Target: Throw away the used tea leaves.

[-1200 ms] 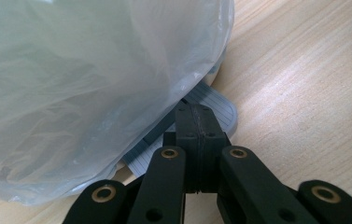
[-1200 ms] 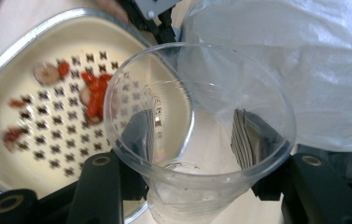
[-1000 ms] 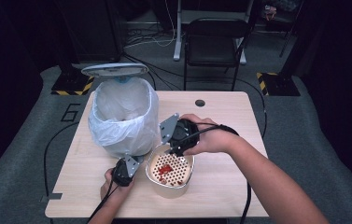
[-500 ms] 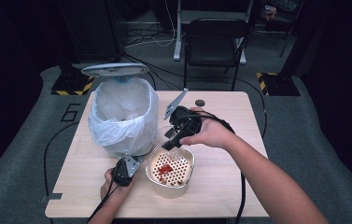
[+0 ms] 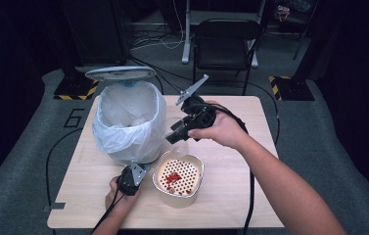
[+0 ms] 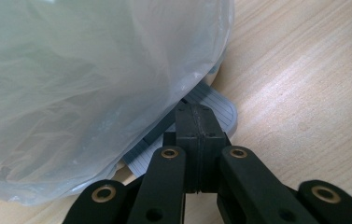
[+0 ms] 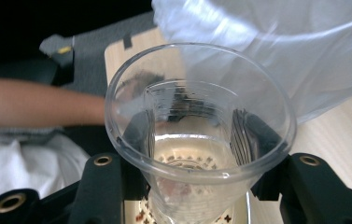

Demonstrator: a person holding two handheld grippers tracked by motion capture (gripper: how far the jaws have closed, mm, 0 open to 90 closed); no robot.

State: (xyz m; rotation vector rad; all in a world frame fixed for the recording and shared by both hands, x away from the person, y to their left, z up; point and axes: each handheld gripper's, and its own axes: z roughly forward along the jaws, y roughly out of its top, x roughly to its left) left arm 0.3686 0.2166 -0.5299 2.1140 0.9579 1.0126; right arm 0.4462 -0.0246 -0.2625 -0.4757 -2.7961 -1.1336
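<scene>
Progress: red scraps lie in the strainer bowl (image 5: 178, 177); binning the cup looks left | Count: one lined bin (image 5: 129, 122), one bowl, one clear cup (image 7: 197, 135) | Your right gripper (image 5: 182, 132) clamps the cup, above the bowl beside the bin | Your left gripper (image 6: 196, 122) rests fully closed, empty, at the bin's pedal (image 6: 215, 109).

Table (image 5: 231, 205): bin (image 5: 129, 122) with bag liner stands at rear left, its lid (image 5: 120, 73) raised above the back rim. Perforated bowl (image 5: 179, 177) sits at front centre, just right of and in front of the bin. Left gripper (image 5: 132, 177) rests on the table between bin base and bowl, its closed tip against the bin's pedal (image 6: 220, 114), under the bag's overhang. Right gripper (image 5: 184, 128) is above the bowl's rear edge, right of the bin, with a cup (image 7: 199, 135) between its jaws. Chair (image 5: 226, 46) stands behind the table.
</scene>
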